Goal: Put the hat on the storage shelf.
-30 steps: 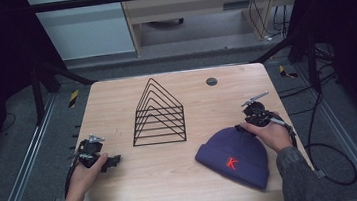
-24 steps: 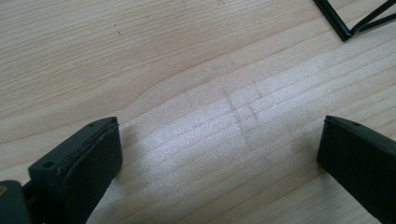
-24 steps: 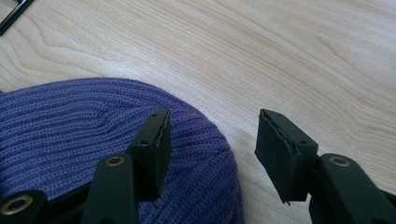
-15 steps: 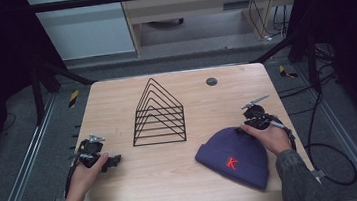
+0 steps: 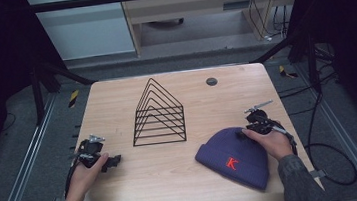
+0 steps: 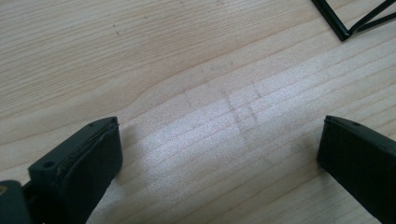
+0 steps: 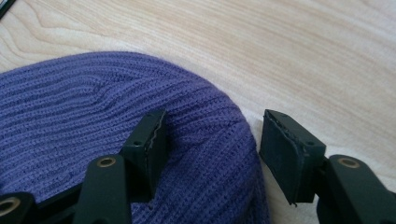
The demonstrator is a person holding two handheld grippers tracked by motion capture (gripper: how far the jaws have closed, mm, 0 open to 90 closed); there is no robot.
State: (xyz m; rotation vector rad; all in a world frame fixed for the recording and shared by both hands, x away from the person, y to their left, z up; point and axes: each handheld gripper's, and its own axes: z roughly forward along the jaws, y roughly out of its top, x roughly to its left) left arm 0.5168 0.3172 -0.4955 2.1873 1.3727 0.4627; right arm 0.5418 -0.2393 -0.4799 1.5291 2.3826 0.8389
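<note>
1. Purple beanie (image 5: 233, 158) near right front corner of bench (image 5: 190, 86), long axis towards that corner.
2. Right gripper (image 7: 212, 140) nearer: fingers wide, astride its edge.
3. Left gripper (image 6: 219, 149) well apart, wide, empty.

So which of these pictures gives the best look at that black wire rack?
The high view: the whole black wire rack stands there on the table, its nested triangles plain to see. The left gripper view catches just one corner of it at the top right edge. The right gripper view looks at the purple beanie instead.
</note>
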